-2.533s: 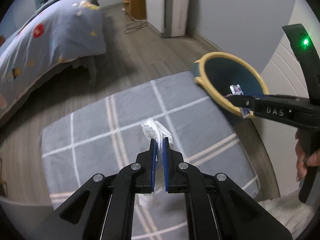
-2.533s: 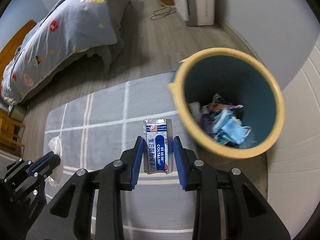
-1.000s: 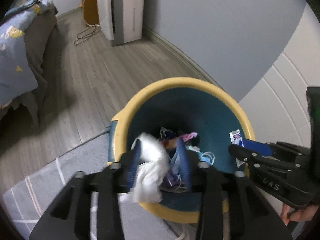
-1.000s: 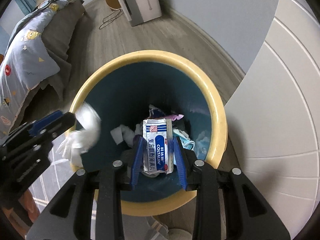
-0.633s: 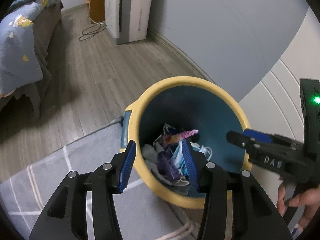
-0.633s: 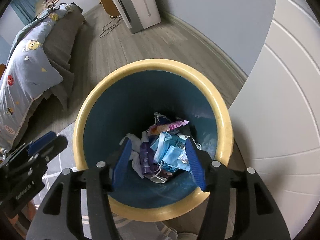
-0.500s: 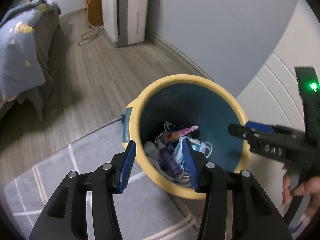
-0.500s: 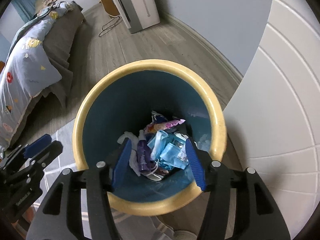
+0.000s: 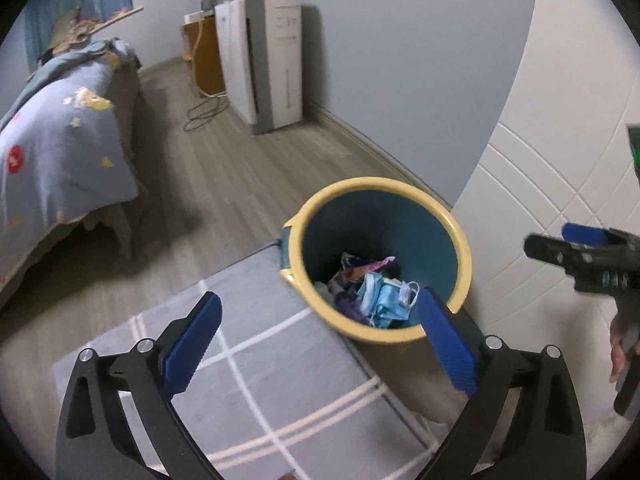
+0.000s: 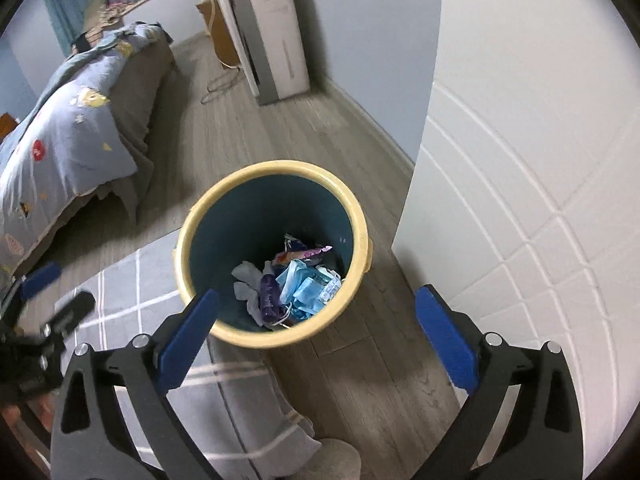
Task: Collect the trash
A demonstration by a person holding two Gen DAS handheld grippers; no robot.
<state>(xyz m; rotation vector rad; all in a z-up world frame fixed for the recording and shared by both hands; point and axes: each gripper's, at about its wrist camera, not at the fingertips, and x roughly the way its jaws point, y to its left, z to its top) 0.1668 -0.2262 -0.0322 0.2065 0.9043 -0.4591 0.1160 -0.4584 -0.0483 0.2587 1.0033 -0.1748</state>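
I just let go: both my left gripper [image 9: 316, 336] and right gripper [image 10: 316, 332] have opened wide, empty; the trash [image 10: 288, 284] is in the bin [image 10: 224, 196].

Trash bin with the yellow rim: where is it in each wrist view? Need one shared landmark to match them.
Left wrist view: trash bin sits right of centre, at the grey rug's far right corner.
Right wrist view: trash bin sits near centre, between the rug and the white panelled door.
Shared landmark: the white appliance against the far wall.
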